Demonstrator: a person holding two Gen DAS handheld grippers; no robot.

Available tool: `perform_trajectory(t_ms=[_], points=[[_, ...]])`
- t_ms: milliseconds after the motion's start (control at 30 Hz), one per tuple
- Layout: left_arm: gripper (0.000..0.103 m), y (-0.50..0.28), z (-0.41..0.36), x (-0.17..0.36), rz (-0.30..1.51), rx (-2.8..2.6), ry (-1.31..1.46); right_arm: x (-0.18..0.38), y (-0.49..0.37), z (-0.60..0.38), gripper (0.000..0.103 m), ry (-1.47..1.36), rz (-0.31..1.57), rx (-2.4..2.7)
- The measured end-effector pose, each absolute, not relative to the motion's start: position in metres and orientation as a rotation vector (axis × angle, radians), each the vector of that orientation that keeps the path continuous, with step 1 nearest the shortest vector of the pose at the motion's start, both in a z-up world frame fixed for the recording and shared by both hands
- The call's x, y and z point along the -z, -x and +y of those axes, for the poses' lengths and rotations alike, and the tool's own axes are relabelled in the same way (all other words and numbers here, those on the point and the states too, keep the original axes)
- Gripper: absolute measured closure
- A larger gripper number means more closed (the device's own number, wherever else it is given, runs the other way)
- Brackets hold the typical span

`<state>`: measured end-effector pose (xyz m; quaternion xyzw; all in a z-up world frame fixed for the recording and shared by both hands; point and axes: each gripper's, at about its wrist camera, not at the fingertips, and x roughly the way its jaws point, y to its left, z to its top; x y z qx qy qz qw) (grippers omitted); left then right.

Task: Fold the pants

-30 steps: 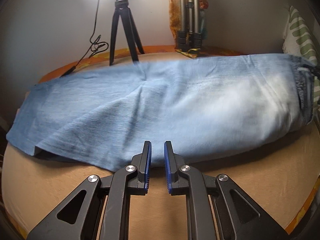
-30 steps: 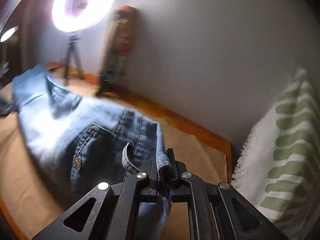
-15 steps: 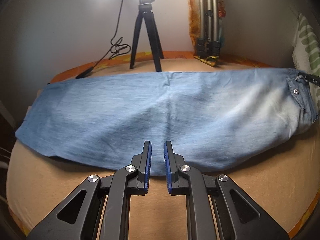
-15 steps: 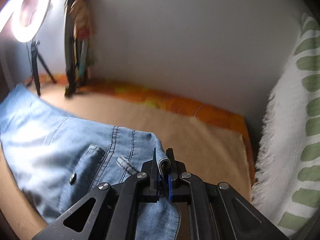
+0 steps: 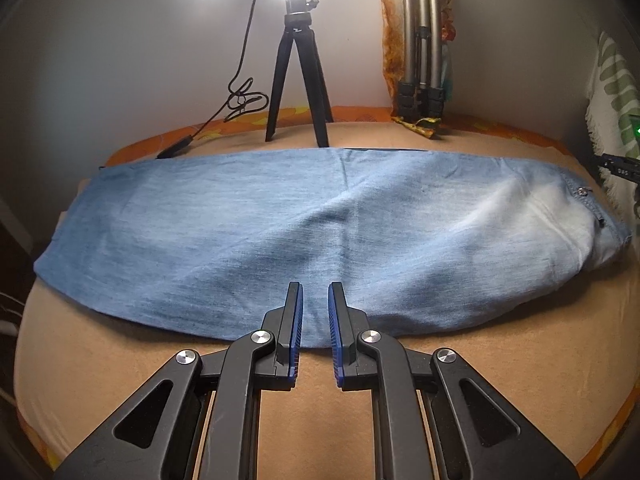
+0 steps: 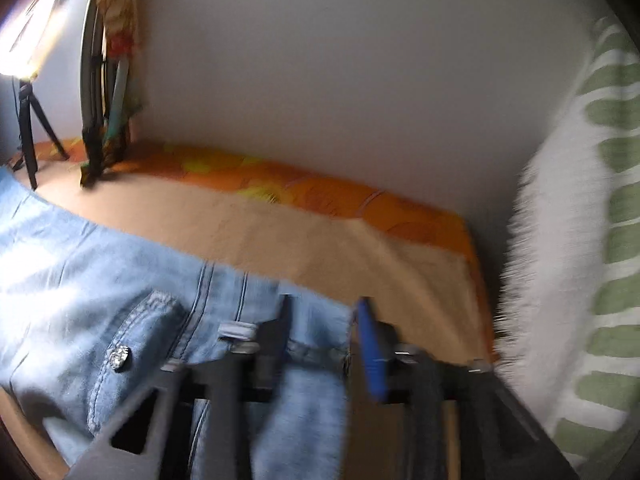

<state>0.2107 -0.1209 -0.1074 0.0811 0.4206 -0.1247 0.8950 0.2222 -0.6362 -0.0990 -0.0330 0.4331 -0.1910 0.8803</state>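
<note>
Left wrist view: my left gripper [image 5: 315,292] hovers with its jaws slightly parted and empty, tips over the near long edge of the pants [image 5: 320,240], which lie flat across the bed [image 5: 500,380], waistband far off to my right. Right wrist view is blurred: my right gripper [image 6: 324,316] stands wide open over the waistband. With neither gripper holding, I judge a shallow pinch could catch only the top layer, skewing the fold. Beyond stands the tripod [image 5: 298,80].

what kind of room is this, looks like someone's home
Probably a bedroom set up for filming: the jeans lie on a bed-like surface with a tan cover, a fringed green-and-white throw hangs at one end, and a ring light tripod stands by the wall.
</note>
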Motion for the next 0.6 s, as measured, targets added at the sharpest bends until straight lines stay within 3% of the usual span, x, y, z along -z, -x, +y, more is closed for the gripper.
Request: perform_trajectory(t_ms=[267, 600], points=[[0.092, -0.193, -0.154, 0.098, 0.861, 0.402, -0.194, 0.041, -0.143, -0.571, 0.056, 0.014, 0.803, 0.241], [0.092, -0.179, -0.191, 0.105, 0.843, 0.5, -0.289, 0.093, -0.123, -0.435, 0.051, -0.157, 0.915, -0.151]])
